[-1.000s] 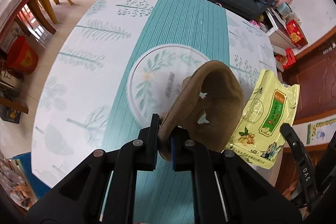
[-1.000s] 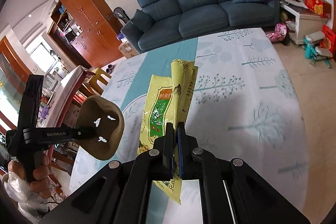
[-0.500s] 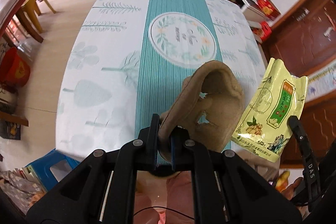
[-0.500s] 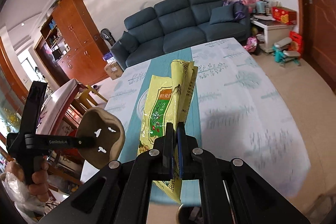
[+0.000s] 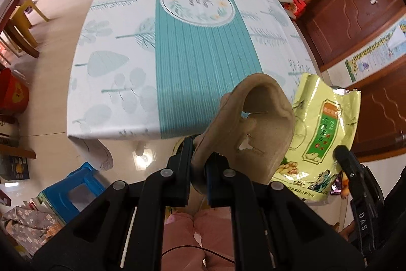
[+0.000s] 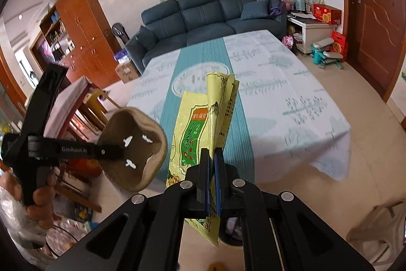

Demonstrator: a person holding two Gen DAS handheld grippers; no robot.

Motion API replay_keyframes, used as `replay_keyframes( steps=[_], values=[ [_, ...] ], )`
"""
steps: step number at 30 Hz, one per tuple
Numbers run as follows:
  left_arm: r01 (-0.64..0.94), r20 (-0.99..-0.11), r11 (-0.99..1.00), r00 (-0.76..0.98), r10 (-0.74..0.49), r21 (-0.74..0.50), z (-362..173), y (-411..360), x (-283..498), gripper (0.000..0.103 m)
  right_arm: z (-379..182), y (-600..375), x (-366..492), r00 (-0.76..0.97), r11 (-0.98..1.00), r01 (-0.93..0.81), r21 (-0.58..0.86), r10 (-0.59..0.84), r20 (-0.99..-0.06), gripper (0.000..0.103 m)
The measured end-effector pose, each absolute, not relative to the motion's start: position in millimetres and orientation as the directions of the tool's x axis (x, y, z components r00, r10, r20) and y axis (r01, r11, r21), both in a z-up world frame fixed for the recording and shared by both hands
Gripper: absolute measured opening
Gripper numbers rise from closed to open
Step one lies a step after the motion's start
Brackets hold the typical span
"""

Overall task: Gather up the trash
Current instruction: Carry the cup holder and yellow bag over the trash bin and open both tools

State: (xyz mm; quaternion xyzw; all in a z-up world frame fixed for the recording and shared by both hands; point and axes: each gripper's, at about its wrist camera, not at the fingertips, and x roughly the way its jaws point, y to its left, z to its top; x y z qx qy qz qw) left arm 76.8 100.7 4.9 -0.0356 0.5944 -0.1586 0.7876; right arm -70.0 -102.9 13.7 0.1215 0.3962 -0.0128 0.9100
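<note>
Left wrist view showed the left gripper (image 5: pixel 198 164) with its jaws clamped on the edge of a torn brown pulp tray piece (image 5: pixel 256 128), held in the air past the near edge of the table (image 5: pixel 121 47). Right wrist view showed the right gripper (image 6: pixel 212 177) pinched tight on a yellow snack bag (image 6: pixel 203 131), upright, just beside the brown piece.

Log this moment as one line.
left gripper: shut on pulp tray | right gripper: shut on yellow bag | both clear of table
</note>
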Motion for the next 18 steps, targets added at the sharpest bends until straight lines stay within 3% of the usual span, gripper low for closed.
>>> replay_keyframes(
  steps=[10, 18],
  values=[
    [0.230, -0.950, 0.953, 0.193, -0.246, -0.200, -30.9, 68.2, 38.6, 0.006, -22.7, -129.3, -107.3, 0.628, 0.958, 0.184, 0.222, 0.060, -0.776, 0.003],
    [0.166, -0.973, 0.975, 0.152, -0.175, -0.149, -114.8, 43.0, 13.4, 0.006, -123.3, -159.5, -109.7, 0.550, 0.958, 0.176, 0.227, 0.095, -0.830, 0.003]
  ],
)
